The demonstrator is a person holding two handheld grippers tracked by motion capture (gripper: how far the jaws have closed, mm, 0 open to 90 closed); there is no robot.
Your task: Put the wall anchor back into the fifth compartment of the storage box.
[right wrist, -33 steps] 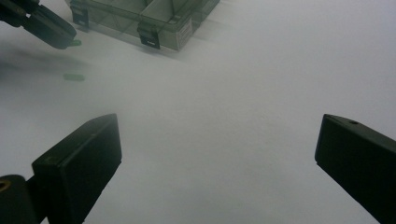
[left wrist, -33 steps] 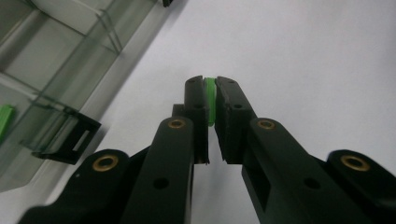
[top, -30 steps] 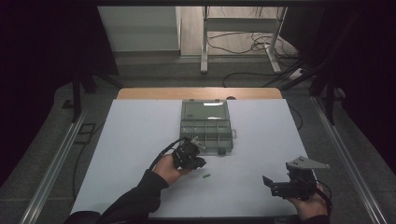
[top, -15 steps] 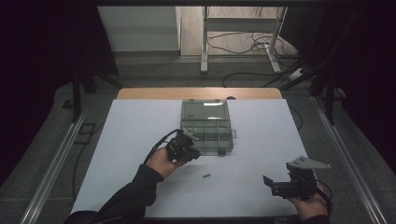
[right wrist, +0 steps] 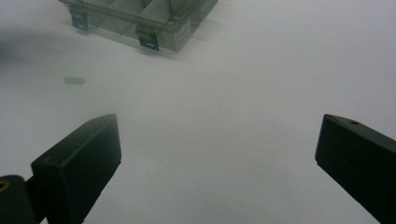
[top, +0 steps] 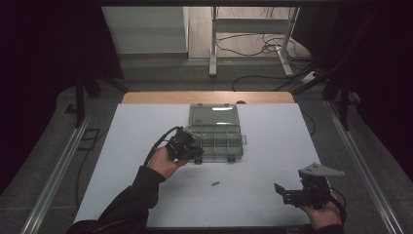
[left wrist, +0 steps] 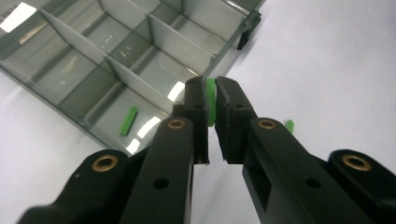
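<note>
The left hand (top: pixel 163 161) reaches in from six o'clock in the high view, its dark-sleeved forearm slanting toward one o'clock, and carries the left gripper (left wrist: pixel 210 100) with its fingers (left wrist: pixel 195 100) drawn almost together, a narrow slit between them. The right hand (top: pixel 321 214) sits low at five o'clock, holding the right gripper (right wrist: pixel 217 154) level and aimed toward nine o'clock, its fingers (right wrist: pixel 88 154) spread wide apart.

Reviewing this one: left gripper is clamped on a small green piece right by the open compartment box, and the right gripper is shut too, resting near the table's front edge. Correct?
Not quite. The right gripper is open: the right gripper view shows its jaws standing far apart with bare table between them. The rest holds: the left gripper is clamped on the green piece beside the compartment box.
</note>
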